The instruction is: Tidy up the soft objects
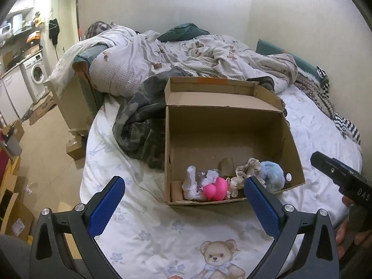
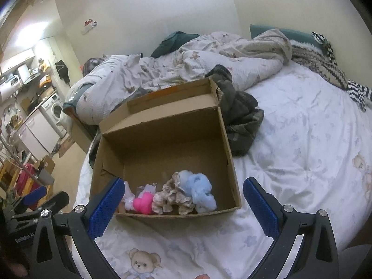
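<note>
Both tongs — left tongs (image 1: 183, 191) and right tongs (image 2: 183, 193) — stand released and empty over the bed (image 2: 302, 139); soft toys (image 2: 172, 195) crowd the box's (image 2: 162, 137) near wall — advise spreading them evenly.

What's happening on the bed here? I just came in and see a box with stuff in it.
A person holds a two-finger tool in each hand above a bed. The left tool and right tool are both open and empty. In front of them sits an open cardboard box with soft things gathered along its near wall: a pink toy, a beige scrunchie, a blue fluffy item and white fabric.
</note>
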Tool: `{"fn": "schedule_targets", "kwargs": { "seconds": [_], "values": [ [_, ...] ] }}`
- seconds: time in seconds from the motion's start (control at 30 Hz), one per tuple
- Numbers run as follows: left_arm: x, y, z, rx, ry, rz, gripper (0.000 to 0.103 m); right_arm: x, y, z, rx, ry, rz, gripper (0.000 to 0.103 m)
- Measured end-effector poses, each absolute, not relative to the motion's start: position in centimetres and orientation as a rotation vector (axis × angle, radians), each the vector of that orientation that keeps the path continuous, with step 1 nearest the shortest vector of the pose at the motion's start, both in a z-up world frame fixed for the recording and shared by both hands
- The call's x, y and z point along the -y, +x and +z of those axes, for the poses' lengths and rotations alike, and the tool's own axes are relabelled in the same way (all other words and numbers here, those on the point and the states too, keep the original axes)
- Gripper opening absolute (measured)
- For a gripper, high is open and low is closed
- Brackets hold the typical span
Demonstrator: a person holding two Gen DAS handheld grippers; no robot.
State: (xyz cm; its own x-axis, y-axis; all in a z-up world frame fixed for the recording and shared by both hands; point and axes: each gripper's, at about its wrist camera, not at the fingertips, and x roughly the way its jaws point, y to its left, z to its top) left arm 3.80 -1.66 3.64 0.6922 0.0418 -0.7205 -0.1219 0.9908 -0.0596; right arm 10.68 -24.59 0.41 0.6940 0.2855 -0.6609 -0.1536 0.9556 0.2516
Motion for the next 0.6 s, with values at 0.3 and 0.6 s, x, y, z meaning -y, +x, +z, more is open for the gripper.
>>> {"fn": "schedule_targets", "kwargs": {
  "seconds": [0.3,0.6],
  "values": [
    [1.42,3.86,3.56,-0.805,-0.119,0.097,0.102,24.29,10.55,0.20,-0.766,0.157,0.236,0.103],
    [1.33,3.88,3.50,-0.807,-0.123,0.091,0.102,23.97,10.66,0.05,-0.770,0.138,0.233,0.103]
  ]
}}
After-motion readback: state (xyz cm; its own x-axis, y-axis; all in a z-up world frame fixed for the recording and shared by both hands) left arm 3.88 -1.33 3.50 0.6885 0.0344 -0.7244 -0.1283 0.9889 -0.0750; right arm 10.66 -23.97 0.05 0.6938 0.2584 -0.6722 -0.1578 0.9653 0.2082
